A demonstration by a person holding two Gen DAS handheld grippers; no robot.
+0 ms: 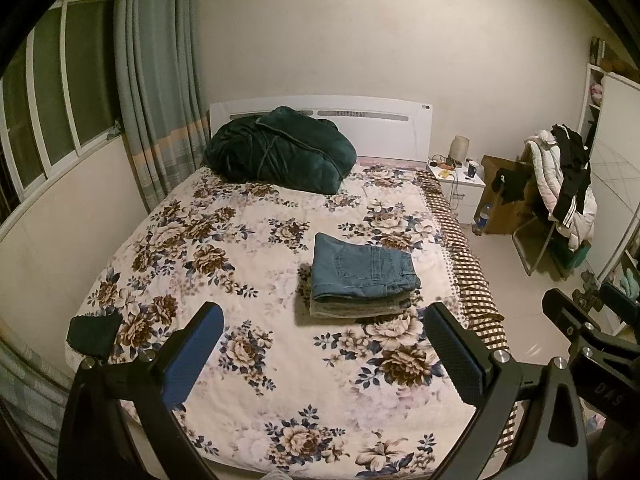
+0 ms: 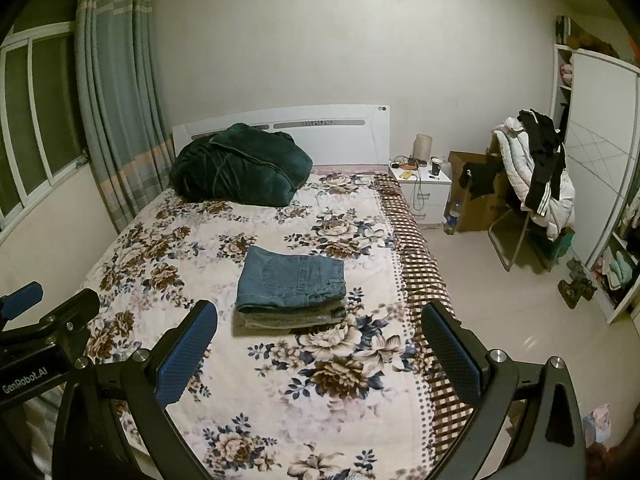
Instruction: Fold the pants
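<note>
Left wrist view showed the left gripper (image 1: 322,354) held above the near part of the bed (image 1: 208,240), jaws spread wide and empty. Folded jeans (image 1: 362,270) sat atop a small stack of folded pants (image 1: 360,306) toward the bed's right side, ahead of both grippers, long axis running left to right. The right gripper (image 2: 320,350), likewise spread and empty, had the stack ahead and slightly left (image 2: 292,282). Neither touched it; the right gripper was probably a little nearer. Folding looked done.
</note>
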